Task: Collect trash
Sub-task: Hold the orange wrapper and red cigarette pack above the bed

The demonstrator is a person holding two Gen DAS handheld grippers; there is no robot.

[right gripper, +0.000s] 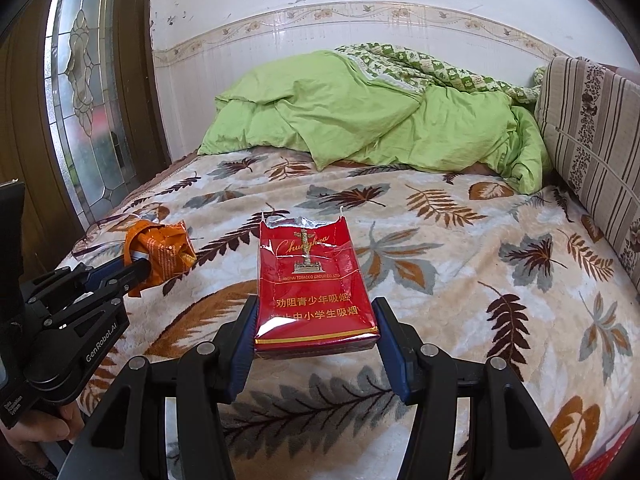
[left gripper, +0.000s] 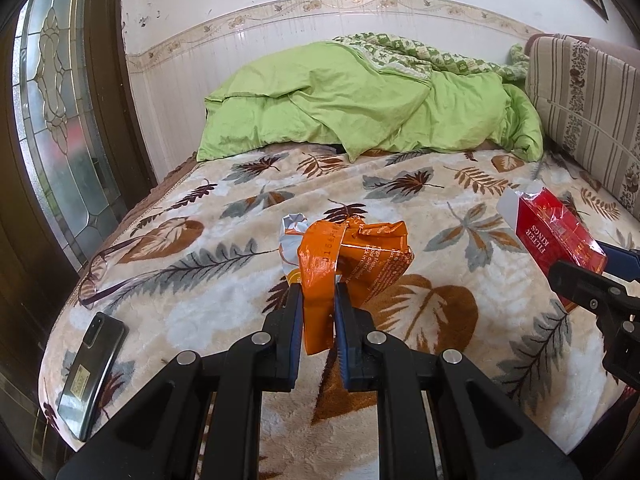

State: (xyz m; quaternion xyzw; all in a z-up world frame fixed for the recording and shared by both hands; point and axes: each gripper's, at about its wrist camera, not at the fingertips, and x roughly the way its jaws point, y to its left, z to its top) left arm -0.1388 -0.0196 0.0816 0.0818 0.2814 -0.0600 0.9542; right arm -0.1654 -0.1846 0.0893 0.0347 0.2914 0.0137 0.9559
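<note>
My left gripper (left gripper: 318,300) is shut on a crumpled orange wrapper (left gripper: 352,260), held above the leaf-patterned blanket (left gripper: 240,280); from the right wrist view the same wrapper (right gripper: 164,252) sticks out of the left gripper (right gripper: 134,270) at the left. My right gripper (right gripper: 316,322) is shut on a torn-open red cigarette pack (right gripper: 312,288), its two pads pressing the pack's sides. In the left wrist view that red pack (left gripper: 556,240) shows at the right edge, in the right gripper (left gripper: 592,268).
A black phone (left gripper: 92,372) lies near the bed's left edge, with a pair of glasses (left gripper: 100,268) beyond it. A green duvet (left gripper: 360,100) is heaped at the far end. A striped cushion (left gripper: 592,112) lines the right side, a glazed wooden door (left gripper: 60,120) the left.
</note>
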